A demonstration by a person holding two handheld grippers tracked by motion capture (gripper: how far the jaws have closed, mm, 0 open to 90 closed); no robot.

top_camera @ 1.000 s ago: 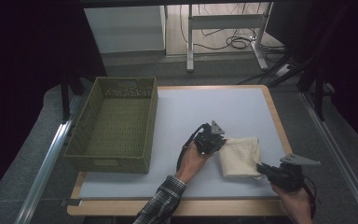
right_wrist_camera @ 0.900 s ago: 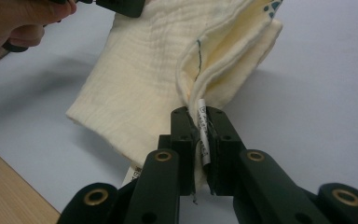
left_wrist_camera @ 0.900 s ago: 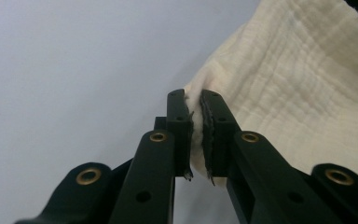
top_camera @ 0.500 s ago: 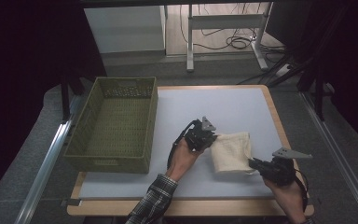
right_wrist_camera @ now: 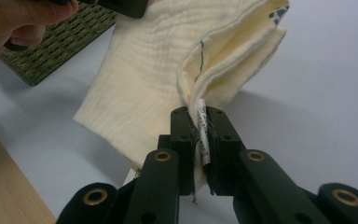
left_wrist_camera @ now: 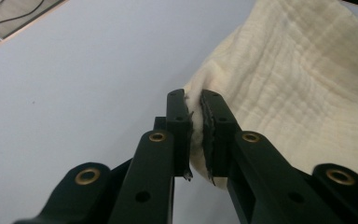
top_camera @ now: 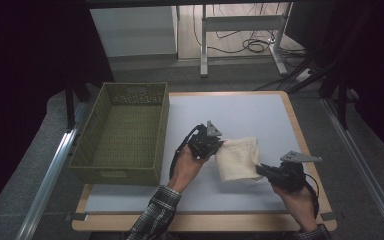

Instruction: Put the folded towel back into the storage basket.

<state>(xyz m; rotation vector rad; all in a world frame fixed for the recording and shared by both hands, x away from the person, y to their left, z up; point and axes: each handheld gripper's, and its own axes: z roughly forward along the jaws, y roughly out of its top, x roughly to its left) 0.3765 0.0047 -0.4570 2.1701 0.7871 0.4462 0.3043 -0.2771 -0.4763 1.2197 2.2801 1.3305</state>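
Right now the step in hand looks like carrying a folded cloth [top_camera: 237, 159] between two tools, probably toward the green woven basket [top_camera: 122, 131] that stands at the left of the table [top_camera: 260, 107]. The left tool [top_camera: 219, 145] is clamped on the cloth's left corner; in the left gripper view its jaws stand nearly together with a pinch of fabric [left_wrist_camera: 195, 130] squeezed between them. The right tool [top_camera: 258, 169] is clamped on the opposite, nearer corner, and in the right gripper view the jaws pinch several layers of fabric together with a small white care label [right_wrist_camera: 202, 133]. The cloth hangs between the two grips over the middle-right of the table, apparently lifted at its held corners, with the basket just to the left of the left hand [top_camera: 186, 167]. By my judgement, the next move calls for both hands to travel leftward together at matching pace, keeping the fold from opening, and to rise enough to clear the basket's near wall before lowering. The cloth itself is pale cream, with a crinkled gauze-like weave, folded into several layers; a dark stitched line and small dark printed marks show near one edge in the right gripper view.
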